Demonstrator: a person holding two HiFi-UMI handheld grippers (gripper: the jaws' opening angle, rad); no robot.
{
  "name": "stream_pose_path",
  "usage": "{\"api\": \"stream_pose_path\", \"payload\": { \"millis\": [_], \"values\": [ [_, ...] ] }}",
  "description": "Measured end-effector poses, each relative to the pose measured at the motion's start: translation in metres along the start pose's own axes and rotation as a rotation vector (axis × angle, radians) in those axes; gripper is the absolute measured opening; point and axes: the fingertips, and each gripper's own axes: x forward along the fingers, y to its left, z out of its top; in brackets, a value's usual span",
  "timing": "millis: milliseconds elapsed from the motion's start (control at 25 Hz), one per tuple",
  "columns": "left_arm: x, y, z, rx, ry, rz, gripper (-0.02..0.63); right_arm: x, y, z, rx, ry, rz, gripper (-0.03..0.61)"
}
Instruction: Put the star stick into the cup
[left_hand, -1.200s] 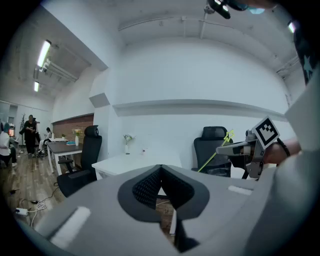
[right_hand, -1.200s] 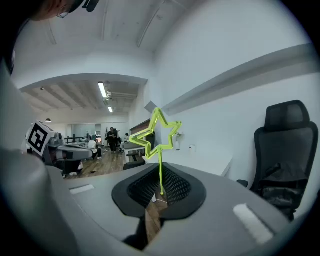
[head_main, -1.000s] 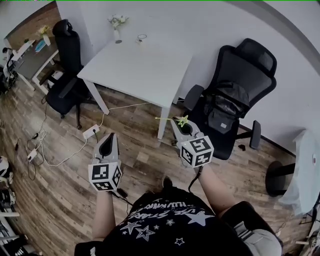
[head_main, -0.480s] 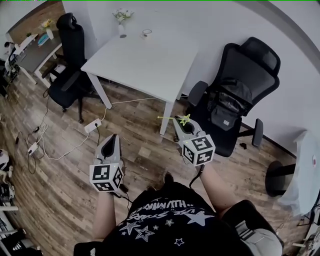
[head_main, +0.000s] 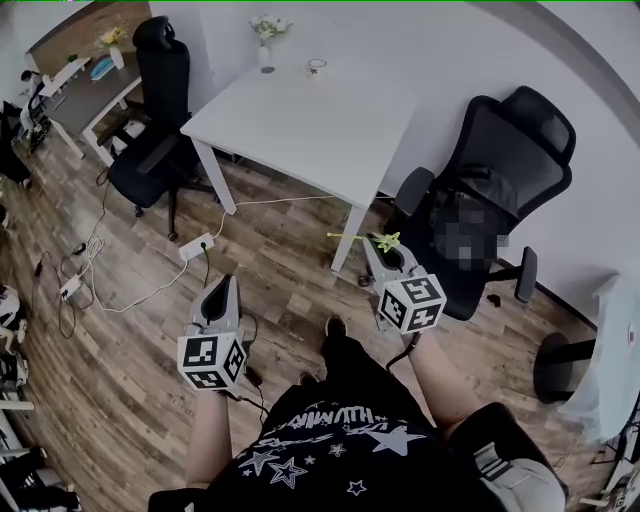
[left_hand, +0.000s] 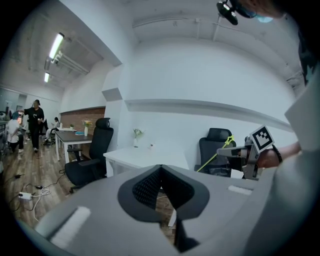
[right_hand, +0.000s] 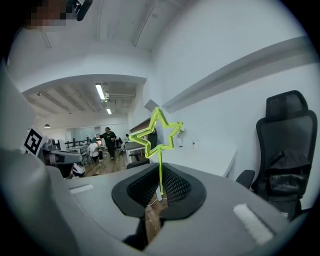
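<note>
A yellow-green star stick (head_main: 386, 241) is clamped in my right gripper (head_main: 383, 248), its thin stem pointing left over the floor. In the right gripper view the star (right_hand: 157, 134) stands above the jaws and the stem runs down between them. My left gripper (head_main: 228, 283) hangs lower left, shut and empty; its pads meet in the left gripper view (left_hand: 160, 169). The small cup (head_main: 317, 67) stands at the far edge of the white table (head_main: 320, 125), beside a vase of flowers (head_main: 265, 50). Both grippers are well short of the table.
A black office chair (head_main: 490, 190) stands right of the table, another (head_main: 160, 120) to its left. A power strip and cables (head_main: 195, 247) lie on the wooden floor. People (left_hand: 35, 125) stand far off by a dark desk.
The table and cup have drifted right and nearer in the head view as the person steps forward. Both grippers moved along; the right one still holds the star stick.
</note>
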Motion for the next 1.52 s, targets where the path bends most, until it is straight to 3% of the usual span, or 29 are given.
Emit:
{"api": "stream_pose_path", "payload": {
  "millis": [360,640,1120,1520],
  "values": [
    [0.051,0.023,0.001,0.021,0.013,0.029,0.003,0.067,-0.044,0.003,0.031,-0.003,-0.008,0.034],
    [0.144,0.052,0.019,0.007,0.033,0.073,0.003,0.162,-0.103,0.024,0.063,-0.012,0.002,0.034],
    [0.298,0.057,0.052,-0.004,0.060,0.084,0.003,0.290,-0.196,0.068,0.100,-0.016,0.043,0.034],
    [0.348,0.066,0.066,-0.027,0.052,0.093,0.003,0.337,-0.227,0.086,0.104,-0.025,0.045,0.034]
  ]
}}
